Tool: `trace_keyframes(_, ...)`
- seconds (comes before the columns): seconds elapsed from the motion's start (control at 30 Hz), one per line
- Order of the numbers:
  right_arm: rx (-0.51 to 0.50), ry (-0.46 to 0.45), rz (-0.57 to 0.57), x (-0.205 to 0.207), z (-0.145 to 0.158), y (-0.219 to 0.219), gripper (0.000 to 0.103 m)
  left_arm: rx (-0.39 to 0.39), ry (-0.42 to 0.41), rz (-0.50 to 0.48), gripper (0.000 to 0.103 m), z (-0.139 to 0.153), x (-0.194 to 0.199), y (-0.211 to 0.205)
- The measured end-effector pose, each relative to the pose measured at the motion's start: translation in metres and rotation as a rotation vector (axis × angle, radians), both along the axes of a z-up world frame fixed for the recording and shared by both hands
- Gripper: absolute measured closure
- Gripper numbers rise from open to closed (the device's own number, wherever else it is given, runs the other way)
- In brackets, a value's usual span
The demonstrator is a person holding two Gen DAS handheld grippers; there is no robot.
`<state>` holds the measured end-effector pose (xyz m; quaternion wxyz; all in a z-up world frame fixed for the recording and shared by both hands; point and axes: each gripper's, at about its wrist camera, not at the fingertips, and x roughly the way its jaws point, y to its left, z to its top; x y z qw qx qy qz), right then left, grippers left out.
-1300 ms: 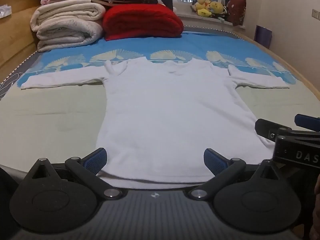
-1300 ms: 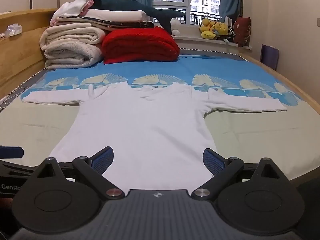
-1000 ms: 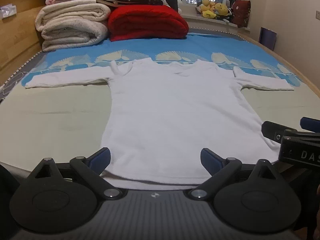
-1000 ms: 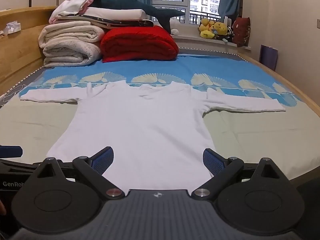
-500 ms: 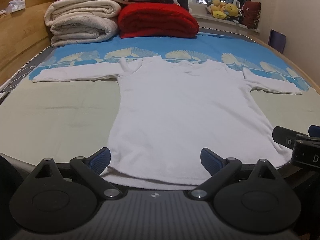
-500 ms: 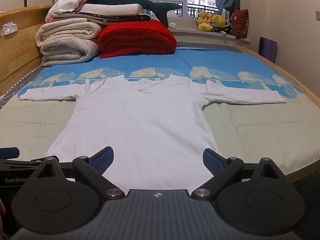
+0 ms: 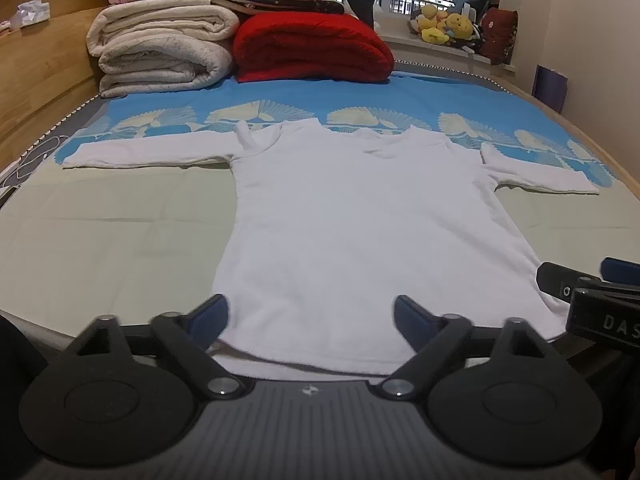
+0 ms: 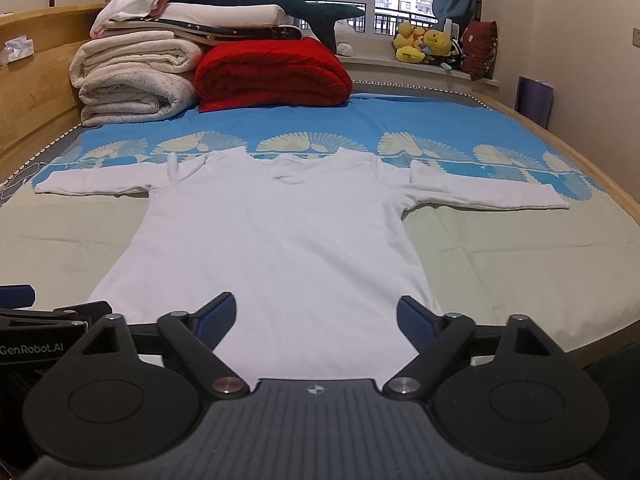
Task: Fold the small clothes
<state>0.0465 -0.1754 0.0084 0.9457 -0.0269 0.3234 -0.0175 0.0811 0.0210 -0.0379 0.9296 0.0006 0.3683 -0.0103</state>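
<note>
White cotton shirt (image 7: 352, 232) spread flat on the bed (image 7: 112, 240), sleeves out to both sides, collar far, hem near. Left to right: left gripper (image 7: 310, 320) poised over the near-left stretch of hem, fingers wide but closing, cloth lying between and below them, not yet pinched. Slightly nearer the hem than a second ago. Right gripper (image 8: 316, 318) over the near-right stretch of hem, likewise wide and closing, nothing pressed yet; same spot as a second ago. Both pairs narrower than a moment earlier. Probably the start of a two-handed pinch on the hem, ahead of a first fold toward the collar. No fold made so far.
</note>
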Motion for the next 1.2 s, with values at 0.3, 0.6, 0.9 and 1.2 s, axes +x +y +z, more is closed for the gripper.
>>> trace_keyframes(0.3, 0.051, -0.054, -0.027, 0.023, 0.022, -0.03, 0.053, 0.035, -0.024, -0.14, 0.055, 0.032, 0.045, 0.017)
trace_keyframes(0.6, -0.009, 0.088, -0.105, 0.111, -0.004, -0.097, 0.053, 0.028, 0.178, 0.017, 0.055, -0.026, 0.125, 0.077)
trace_keyframes(0.9, 0.034, 0.413, -0.218, 0.128, -0.075, -0.115, 0.063, -0.144, 0.442, 0.151, 0.061, -0.077, 0.147, 0.109)
trace_keyframes(1.2, 0.107, 0.424, -0.301, 0.129, -0.084, -0.133, 0.101, -0.123, 0.382, 0.121, 0.098, -0.064, 0.133, 0.111)
